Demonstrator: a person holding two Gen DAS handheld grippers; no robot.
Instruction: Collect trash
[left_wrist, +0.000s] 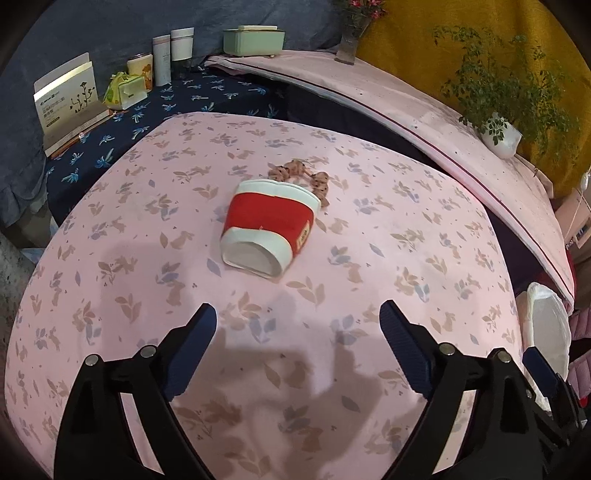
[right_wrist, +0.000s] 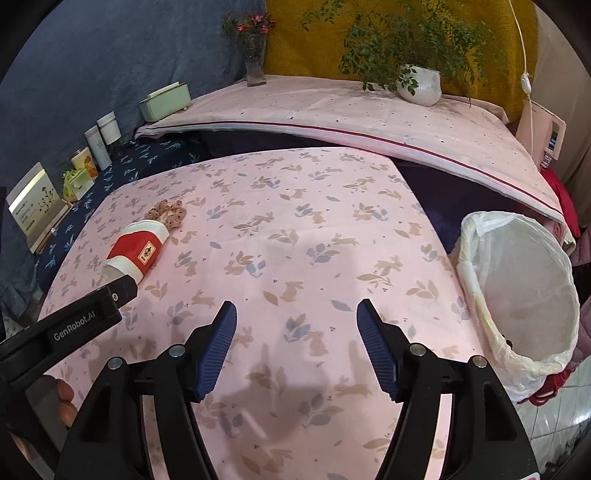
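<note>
Left claw (left_wrist: 297, 332) open, cup (left_wrist: 267, 232) ahead, apart.

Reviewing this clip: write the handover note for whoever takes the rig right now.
Left gripper: jaws open, empty, aimed at the red-and-white paper cup.
Right gripper: jaws open, empty, over bare cloth.
Cup lies on its side on the pink tablecloth, a scrunchie against its far end.
Lined trash bin stands at the table's right edge; no trash visible inside.
Done: nothing visible.
Left: grasp the cup, drop it in the bin.

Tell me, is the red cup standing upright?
No, the red cup lies on its side on the pink cloth, its open mouth facing the camera.
</note>
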